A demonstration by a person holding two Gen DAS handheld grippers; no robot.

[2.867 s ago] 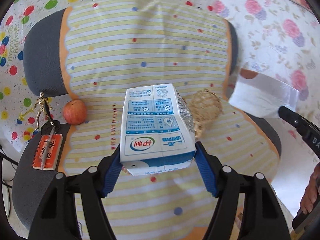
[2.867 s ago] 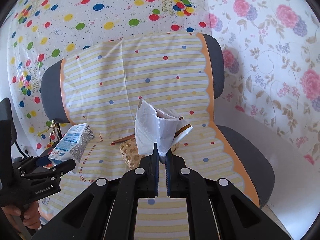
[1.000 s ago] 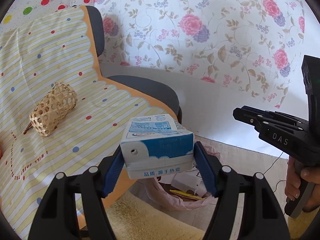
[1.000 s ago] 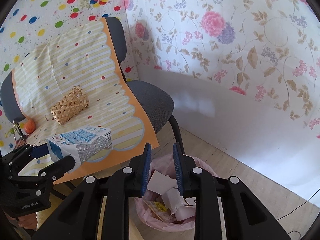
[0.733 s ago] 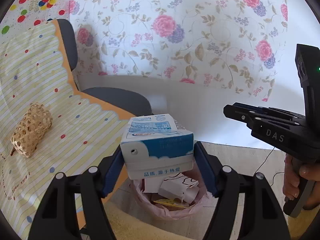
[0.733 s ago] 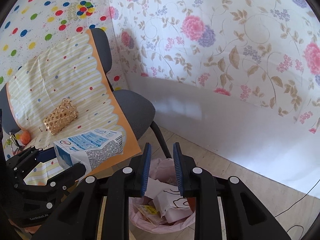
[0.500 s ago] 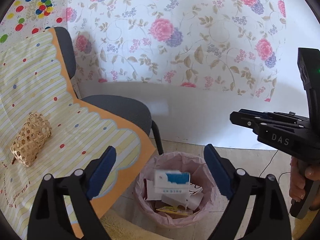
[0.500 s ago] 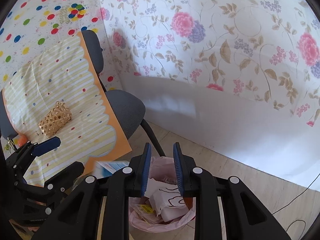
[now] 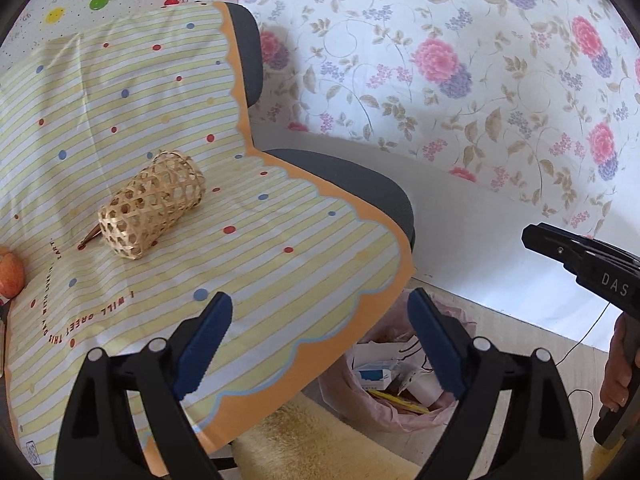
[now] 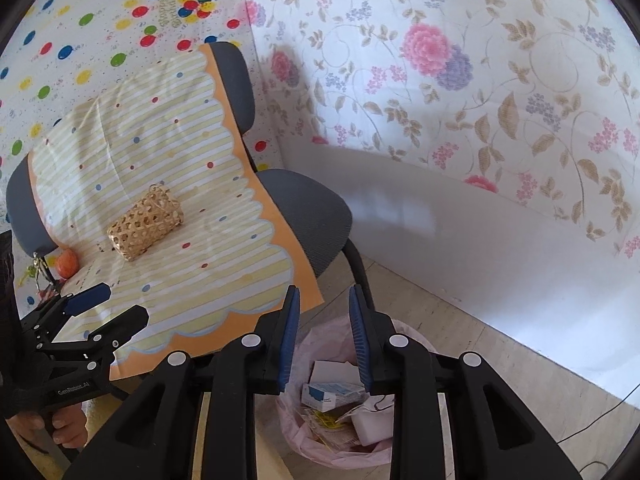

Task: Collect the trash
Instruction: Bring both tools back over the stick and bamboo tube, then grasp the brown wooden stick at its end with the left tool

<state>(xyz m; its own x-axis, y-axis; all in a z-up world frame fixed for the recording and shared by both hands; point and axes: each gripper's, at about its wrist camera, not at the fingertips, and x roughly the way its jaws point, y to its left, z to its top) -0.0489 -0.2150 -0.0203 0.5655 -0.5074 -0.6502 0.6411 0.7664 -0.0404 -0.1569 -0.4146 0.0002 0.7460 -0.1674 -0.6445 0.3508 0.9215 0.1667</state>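
Note:
The blue-and-white milk carton (image 9: 374,374) (image 10: 332,394) lies inside the pink-bagged trash bin (image 9: 340,392) (image 10: 292,428) on the floor beside the chair, among white paper scraps. My left gripper (image 9: 318,308) (image 10: 120,304) stands wide open with nothing in it, over the front edge of the striped cloth (image 9: 280,280). Directly above the bin hovers my right gripper (image 10: 324,298) (image 9: 532,236), its jaws narrow and opening, with nothing between them.
A woven bamboo basket (image 9: 152,204) (image 10: 146,222) lies on its side on the cloth-covered grey chair (image 9: 360,184), with an apple (image 9: 10,272) (image 10: 66,262) at the left. A yellow fluffy cushion (image 9: 320,440) sits below. The floral wall (image 10: 480,100) stands behind, and a cable (image 9: 592,328) runs on the floor.
My left gripper opened and the milk carton fell into the bin. The left view has swung back toward the chair. The right jaws have spread slightly.

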